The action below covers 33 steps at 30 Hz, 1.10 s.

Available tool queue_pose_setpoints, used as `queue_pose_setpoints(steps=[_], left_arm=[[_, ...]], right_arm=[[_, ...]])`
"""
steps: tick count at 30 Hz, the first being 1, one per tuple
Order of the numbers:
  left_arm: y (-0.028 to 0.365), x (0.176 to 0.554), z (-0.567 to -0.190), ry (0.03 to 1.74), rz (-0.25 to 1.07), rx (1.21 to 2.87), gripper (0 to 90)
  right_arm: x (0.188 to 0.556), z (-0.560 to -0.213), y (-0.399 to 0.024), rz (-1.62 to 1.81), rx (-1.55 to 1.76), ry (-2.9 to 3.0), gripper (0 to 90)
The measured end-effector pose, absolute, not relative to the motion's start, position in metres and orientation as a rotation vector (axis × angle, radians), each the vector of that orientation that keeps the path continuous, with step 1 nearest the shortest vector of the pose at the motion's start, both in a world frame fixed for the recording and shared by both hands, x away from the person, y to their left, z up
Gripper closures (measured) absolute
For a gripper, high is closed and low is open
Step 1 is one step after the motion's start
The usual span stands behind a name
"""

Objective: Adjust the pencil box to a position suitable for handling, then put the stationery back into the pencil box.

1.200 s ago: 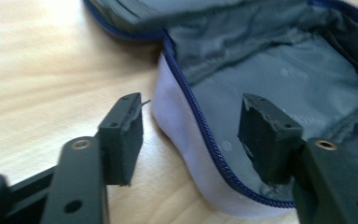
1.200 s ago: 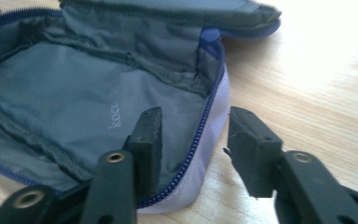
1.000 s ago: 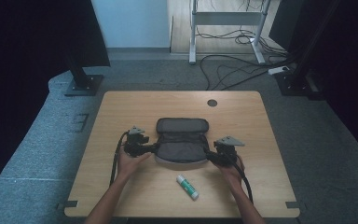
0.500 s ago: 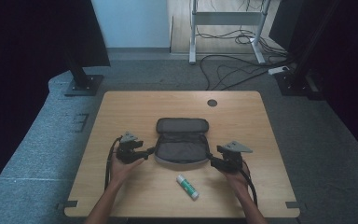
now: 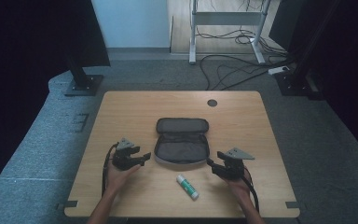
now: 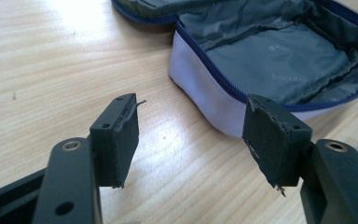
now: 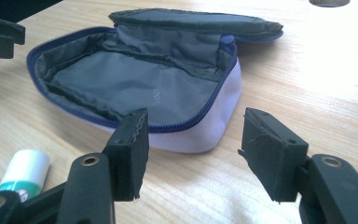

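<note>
Both tongs stand wide and empty, the left tongs [image 5: 144, 157] just beside the near left end of the grey fabric zip pouch with a blue zipper [image 5: 182, 142], the right tongs [image 5: 210, 163] by its right end. The pouch lies unzipped mid-worktop [image 5: 121, 112]. Soft and light, it probably sags; the stiffer zipper rim offers the best hold. A white glue stick [image 5: 187, 186] lies nearby.

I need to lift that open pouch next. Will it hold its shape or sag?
The pouch will probably sag: its grey lining is wrinkled, soft fabric. It looks empty, so likely light. Its lid lies folded back and may flop when lifted.
</note>
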<state>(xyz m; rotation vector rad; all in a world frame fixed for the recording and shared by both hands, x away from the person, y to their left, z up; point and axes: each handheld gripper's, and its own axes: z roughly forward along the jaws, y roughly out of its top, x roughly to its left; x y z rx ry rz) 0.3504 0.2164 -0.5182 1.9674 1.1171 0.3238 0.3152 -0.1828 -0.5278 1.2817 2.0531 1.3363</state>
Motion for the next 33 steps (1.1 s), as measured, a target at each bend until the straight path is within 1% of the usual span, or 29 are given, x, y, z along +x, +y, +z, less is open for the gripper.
queue_pose_setpoints(steps=[3,20,33], left_arm=[[0.217,0.349,-0.519,1.117,0.323,1.995,36.0],[0.226,0.341,-0.523,1.138,0.319,1.979,37.3],[0.23,0.339,-0.524,1.146,0.325,1.975,37.3]], right_arm=[[0.313,-0.529,-0.183,1.336,1.279,2.063,41.0],[0.295,-0.533,-0.18,1.319,1.239,2.102,41.5],[0.281,-0.529,-0.163,1.331,1.159,2.156,42.1]])
